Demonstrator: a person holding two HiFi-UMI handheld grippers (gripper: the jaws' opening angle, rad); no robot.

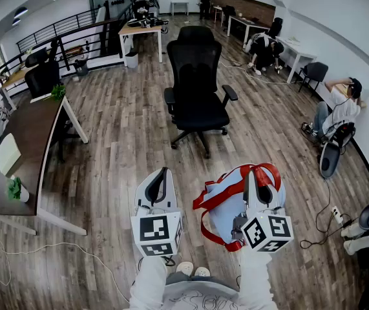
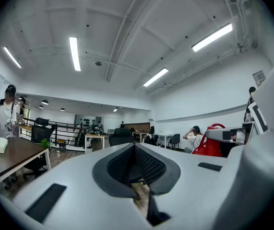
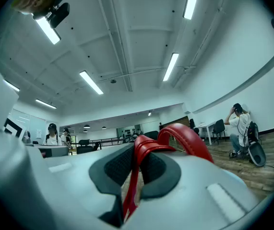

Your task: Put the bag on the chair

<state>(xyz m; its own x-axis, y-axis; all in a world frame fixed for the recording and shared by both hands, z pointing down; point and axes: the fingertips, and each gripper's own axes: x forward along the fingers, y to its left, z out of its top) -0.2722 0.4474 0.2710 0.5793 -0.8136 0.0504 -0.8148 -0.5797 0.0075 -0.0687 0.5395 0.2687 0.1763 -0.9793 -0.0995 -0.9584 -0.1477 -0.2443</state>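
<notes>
Wooden floor point(image 1: 119, 147) of an open office, seen from above. A long dark desk point(image 1: 26, 131) runs along the left side, carrying a white box point(image 1: 8, 154) and a small plant point(image 1: 16, 189) nearer the viewer.

A black chair point(image 1: 196, 82) on castors stands far of centre, its seat facing the viewer and well apart from both tools. A person point(image 1: 336, 112) sits on the floor at the far right, beside the wall.

The bag point(image 1: 226, 205), pale blue with red straps point(image 3: 184, 140), hangs near the viewer and right of centre, above the floor and clear of the chair. It hangs from the right gripper point(image 1: 262, 173), whose jaws are pressed together on the straps. In the right gripper view the straps pass between the two black pads and arch up over the top of the tool.

The left gripper point(image 1: 161, 176) is held just left of the bag, apart from it. Its jaws are narrow, closed pad to pad with nothing between them, and it points level toward the chair.
</notes>
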